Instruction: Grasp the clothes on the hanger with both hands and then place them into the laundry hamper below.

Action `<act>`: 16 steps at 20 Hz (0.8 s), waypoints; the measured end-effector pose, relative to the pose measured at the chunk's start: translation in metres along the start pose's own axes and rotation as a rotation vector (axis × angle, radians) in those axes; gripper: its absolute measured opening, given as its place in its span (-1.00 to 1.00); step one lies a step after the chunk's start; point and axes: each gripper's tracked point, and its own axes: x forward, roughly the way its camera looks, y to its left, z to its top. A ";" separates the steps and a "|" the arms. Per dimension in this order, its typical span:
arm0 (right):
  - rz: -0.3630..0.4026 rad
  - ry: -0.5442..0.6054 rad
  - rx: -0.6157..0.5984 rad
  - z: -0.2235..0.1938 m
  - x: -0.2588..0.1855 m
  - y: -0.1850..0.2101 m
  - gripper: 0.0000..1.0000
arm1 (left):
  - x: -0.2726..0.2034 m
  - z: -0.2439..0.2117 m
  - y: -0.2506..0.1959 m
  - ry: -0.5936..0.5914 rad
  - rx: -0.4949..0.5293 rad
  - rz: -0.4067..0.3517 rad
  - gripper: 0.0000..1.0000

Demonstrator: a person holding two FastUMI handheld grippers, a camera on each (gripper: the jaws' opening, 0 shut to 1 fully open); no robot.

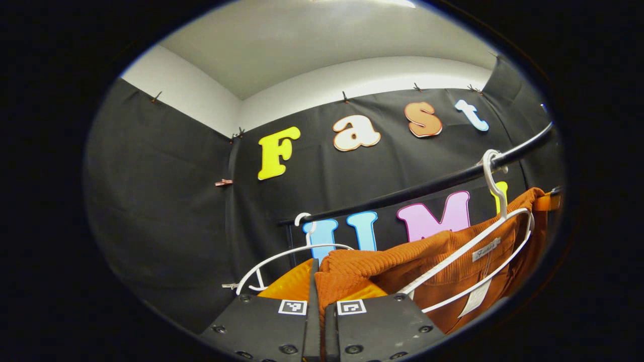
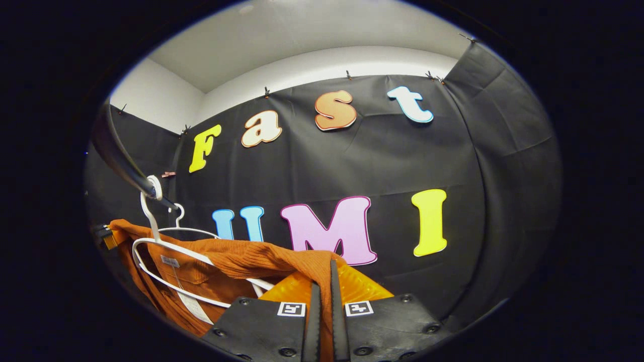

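Nearest in the left gripper view, the left gripper (image 1: 322,306) has its two dark fingers drawn almost together, with a fold of the rust-orange ribbed knit garment (image 1: 402,261) pinched in the narrow slit between them. In the right gripper view the right gripper (image 2: 322,306) stands the same way, its fingers nearly closed on the other shoulder of the garment (image 2: 241,261). Just beyond the fingers, the cloth is draped over a white wire hanger (image 1: 473,256), whose hook sits on the black clothes rail (image 1: 453,178) a little farther up. So the grasping step looks done, and the lift-off is in hand. By my judgement the next move calls for both grippers to rise or pull together so the shoulders slip free of the hanger (image 2: 166,246) without dragging it along the rail (image 2: 121,156), then lower the garment to the hamper. The left gripper view also shows a second white hanger (image 1: 282,256), apparently bare, on the far end of the rail, and the neck label. The right gripper view has the rail close overhead at its left edge and open booth wall to the right.
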 end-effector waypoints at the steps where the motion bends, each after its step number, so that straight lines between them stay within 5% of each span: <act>1: 0.009 0.006 -0.007 -0.001 0.005 0.000 -0.72 | 0.008 -0.004 -0.001 0.013 -0.023 -0.030 -0.85; 6: 0.043 -0.040 -0.046 0.024 0.029 0.008 -0.81 | 0.051 -0.006 0.000 0.064 -0.178 -0.116 -0.85; 12: 0.077 0.045 -0.033 -0.013 0.050 -0.003 -0.72 | 0.067 -0.067 -0.014 0.182 -0.240 -0.207 -0.84; 16: 0.118 0.039 0.000 -0.019 0.050 -0.005 -0.72 | 0.065 -0.084 -0.023 0.181 -0.395 -0.281 -0.84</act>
